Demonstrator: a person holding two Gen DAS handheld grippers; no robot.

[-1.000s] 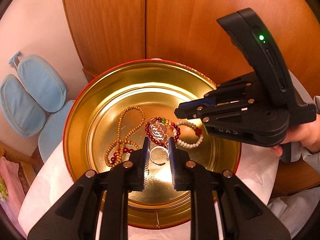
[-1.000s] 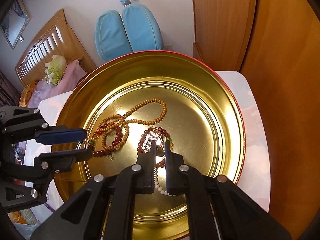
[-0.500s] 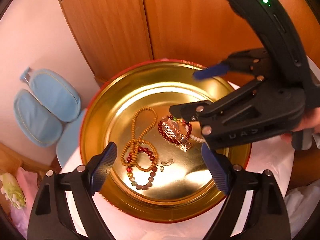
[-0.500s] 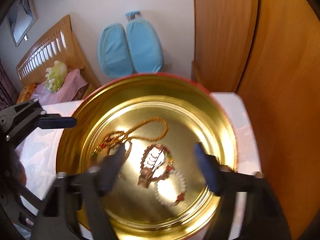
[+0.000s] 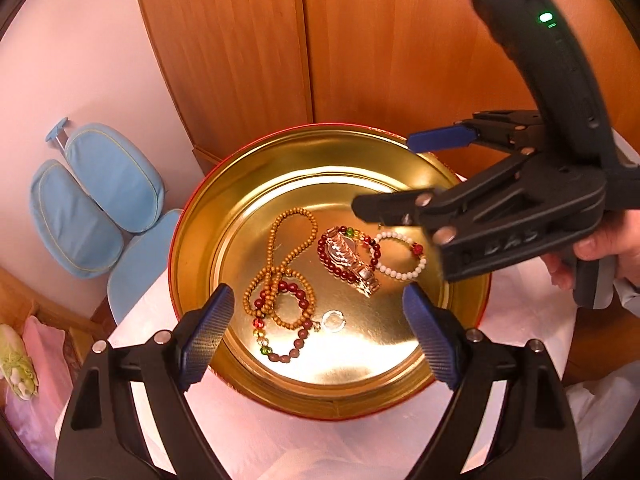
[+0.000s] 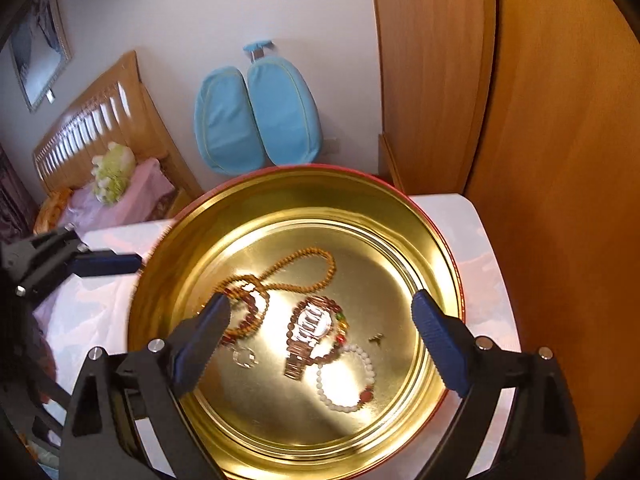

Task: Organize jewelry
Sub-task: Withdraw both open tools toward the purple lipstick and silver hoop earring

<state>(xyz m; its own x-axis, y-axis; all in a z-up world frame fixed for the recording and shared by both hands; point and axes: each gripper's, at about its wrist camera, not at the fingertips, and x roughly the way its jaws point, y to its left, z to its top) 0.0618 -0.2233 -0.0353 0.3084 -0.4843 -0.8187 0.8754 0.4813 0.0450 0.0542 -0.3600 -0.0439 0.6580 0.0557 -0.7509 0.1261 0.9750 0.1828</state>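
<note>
The left gripper (image 5: 318,332) hangs above the gold tin (image 5: 280,168) with its jaws spread wide and empty; a second ago they were pinched together over the small silver ring (image 5: 333,319). The right gripper (image 6: 320,344) has opened as well and holds nothing, where before it was closed low over the watch (image 6: 308,334). Both have pulled up and back, so I judge a placement just finished and the pieces are settled. Everything lies on the tin floor: the long wooden bead strand (image 5: 292,232) at eleven o'clock, a dark-red bracelet (image 5: 294,312) at eight, the ring just beside it at six, the watch over a red bead bracelet at centre, and the white bead bracelet (image 5: 400,254) at three.
</note>
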